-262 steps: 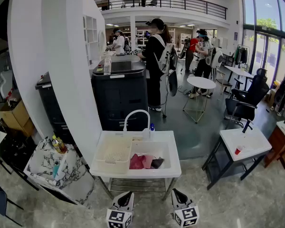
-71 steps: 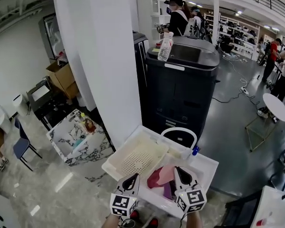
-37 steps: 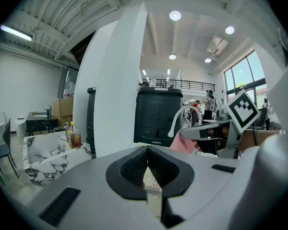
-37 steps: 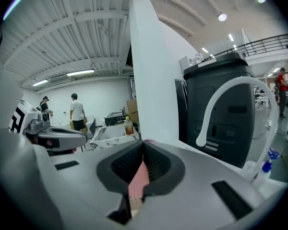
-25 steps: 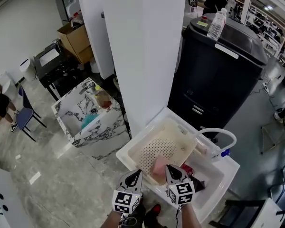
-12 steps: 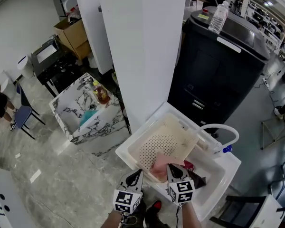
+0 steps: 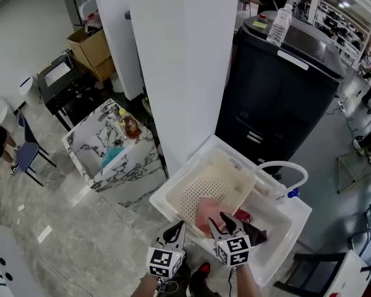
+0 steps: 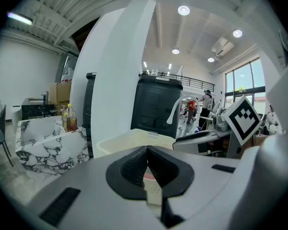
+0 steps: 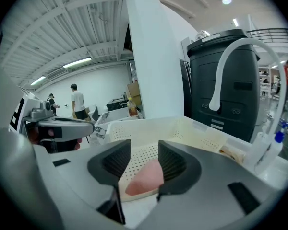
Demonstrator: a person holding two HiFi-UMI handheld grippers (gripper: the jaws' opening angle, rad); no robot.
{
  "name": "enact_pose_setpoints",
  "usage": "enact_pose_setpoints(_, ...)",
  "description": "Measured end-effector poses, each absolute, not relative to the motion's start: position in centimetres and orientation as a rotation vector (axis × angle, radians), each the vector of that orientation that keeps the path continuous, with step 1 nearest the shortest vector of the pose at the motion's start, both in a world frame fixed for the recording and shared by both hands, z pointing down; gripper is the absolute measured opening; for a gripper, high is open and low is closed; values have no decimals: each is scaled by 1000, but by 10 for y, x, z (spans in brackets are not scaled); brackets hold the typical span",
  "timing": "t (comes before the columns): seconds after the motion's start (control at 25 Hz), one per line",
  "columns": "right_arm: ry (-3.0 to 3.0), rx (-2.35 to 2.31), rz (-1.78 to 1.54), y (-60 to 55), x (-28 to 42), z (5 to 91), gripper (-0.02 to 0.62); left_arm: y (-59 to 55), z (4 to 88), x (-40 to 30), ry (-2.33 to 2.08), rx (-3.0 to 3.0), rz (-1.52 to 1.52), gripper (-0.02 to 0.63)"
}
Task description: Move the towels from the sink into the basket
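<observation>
A pink towel (image 7: 204, 213) lies in the cream perforated basket (image 7: 217, 177), at its near right corner. My right gripper (image 7: 226, 221) hangs just over that towel; its jaws have just been opening and now stand open, pads off the cloth. In the right gripper view the pink towel (image 9: 146, 177) rests on the basket (image 9: 153, 123) floor beyond the open right gripper (image 9: 144, 158). Dark red and black towels (image 7: 252, 229) remain in the white sink (image 7: 278, 228). My left gripper (image 7: 174, 229) is shut and empty by the basket's near edge; the left gripper (image 8: 147, 164) faces the basket (image 8: 127, 142).
A curved white faucet (image 7: 285, 169) rises behind the sink. A white pillar (image 7: 173, 60) and a black machine (image 7: 284, 85) with a water bottle (image 7: 277, 25) stand behind. A marble-patterned cabinet (image 7: 108, 147) with bottles is on the left. People stand further off.
The right gripper's jaws have opened and let go of the pink towel, which now lies in the basket. The left gripper has stayed put.
</observation>
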State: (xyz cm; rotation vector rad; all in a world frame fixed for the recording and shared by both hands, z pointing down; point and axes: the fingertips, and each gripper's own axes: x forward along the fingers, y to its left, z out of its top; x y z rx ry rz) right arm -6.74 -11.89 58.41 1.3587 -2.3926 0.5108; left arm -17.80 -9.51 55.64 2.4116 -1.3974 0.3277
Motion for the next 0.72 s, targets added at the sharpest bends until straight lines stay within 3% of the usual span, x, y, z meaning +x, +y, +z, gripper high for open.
enact_pose_setpoints(0.72, -2386, 1605, 463, -122, -36, 539, 201, -117, 519, -160, -1290, 2555, 281, 6)
